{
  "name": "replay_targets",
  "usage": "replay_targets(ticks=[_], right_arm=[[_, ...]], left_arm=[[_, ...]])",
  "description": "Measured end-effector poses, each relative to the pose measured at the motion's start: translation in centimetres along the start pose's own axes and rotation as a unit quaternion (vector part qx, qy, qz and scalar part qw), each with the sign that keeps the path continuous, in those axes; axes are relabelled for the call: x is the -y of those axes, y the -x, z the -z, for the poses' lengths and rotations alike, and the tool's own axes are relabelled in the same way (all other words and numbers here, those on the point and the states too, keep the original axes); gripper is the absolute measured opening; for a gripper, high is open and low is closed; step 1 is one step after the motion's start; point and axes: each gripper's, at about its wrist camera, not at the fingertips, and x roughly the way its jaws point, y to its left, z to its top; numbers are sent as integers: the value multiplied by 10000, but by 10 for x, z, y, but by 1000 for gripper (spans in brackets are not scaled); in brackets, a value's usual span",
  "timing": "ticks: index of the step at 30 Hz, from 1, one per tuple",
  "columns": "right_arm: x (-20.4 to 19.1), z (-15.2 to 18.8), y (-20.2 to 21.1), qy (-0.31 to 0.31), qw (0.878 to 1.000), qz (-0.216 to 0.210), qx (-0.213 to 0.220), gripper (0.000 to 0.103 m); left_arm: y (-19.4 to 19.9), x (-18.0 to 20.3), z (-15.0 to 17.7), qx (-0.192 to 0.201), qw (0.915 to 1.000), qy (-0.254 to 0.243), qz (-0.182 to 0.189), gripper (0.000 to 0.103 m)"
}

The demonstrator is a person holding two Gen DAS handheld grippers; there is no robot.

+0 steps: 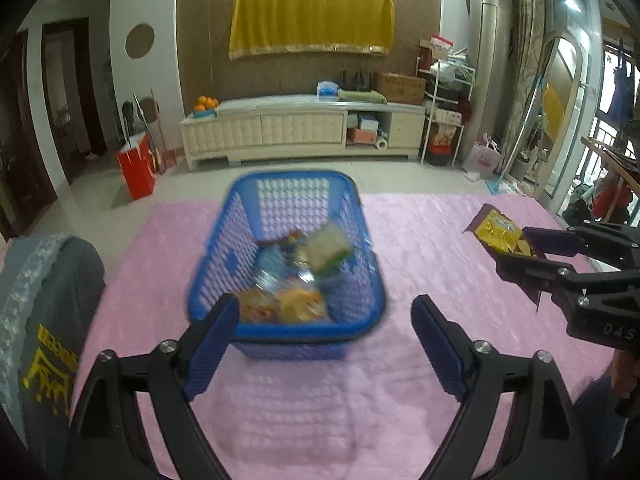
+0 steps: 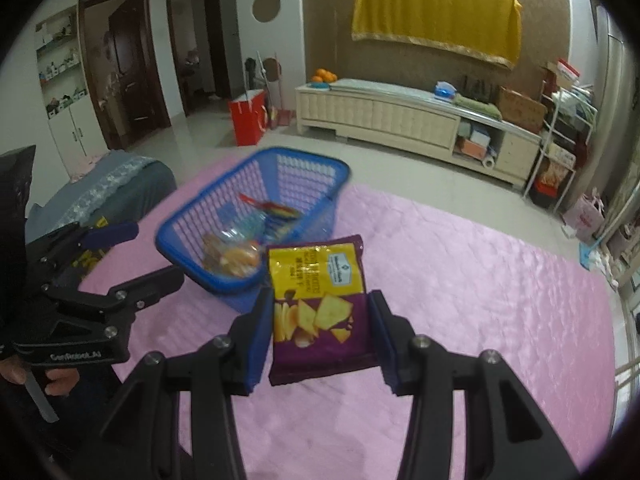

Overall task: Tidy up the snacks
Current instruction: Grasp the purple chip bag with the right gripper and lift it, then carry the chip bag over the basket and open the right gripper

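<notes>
"GenRobot.AI" on left gripper (image 2: 132, 252) body; "DAS" on right gripper (image 1: 516, 258).

Dim indoor light, blurred, fisheye-warped.

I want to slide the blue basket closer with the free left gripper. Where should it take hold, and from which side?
Grip the near short rim of the blue basket, probably coming from the near side, where the left gripper already faces it, open. The rim is a thin raised lip the fingers can straddle; the lattice walls slope and the snacks fill the inside.

The left black two-finger gripper with blue pads (image 1: 324, 344) hangs wide open, while the right black two-finger gripper (image 2: 320, 336) clamps a purple-and-yellow cracker packet (image 2: 320, 304).
</notes>
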Motion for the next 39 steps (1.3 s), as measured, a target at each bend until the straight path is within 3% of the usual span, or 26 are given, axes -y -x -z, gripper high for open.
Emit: replay_targets(ticks=[2, 9, 16, 22, 35, 36, 39], right_arm=[[-9, -7, -5, 38, 10000, -33, 9, 51], [-38, -33, -29, 123, 9998, -93, -101, 51], [-53, -50, -61, 267, 9990, -30, -352, 51], [-56, -55, -91, 321, 9975, 73, -621, 51], [-64, -55, -129, 475, 9941, 6, -978, 52], [-65, -54, -132, 530, 9929, 30, -1060, 55], [-67, -52, -139, 640, 9908, 219, -1172, 78]], left_arm=[[2, -9, -6, 55, 9999, -69, -78, 103], [-2, -39, -19, 117, 9989, -309, -331, 103], [-21, -74, -21, 8, 9996, -72, -271, 103], [-40, -91, -22, -84, 9988, -73, -473, 103], [-62, -109, -15, -239, 9989, 223, -339, 103], [-62, -110, -15, -254, 9988, 238, -344, 103], [-61, -110, -11, -248, 9986, 267, -381, 103]])
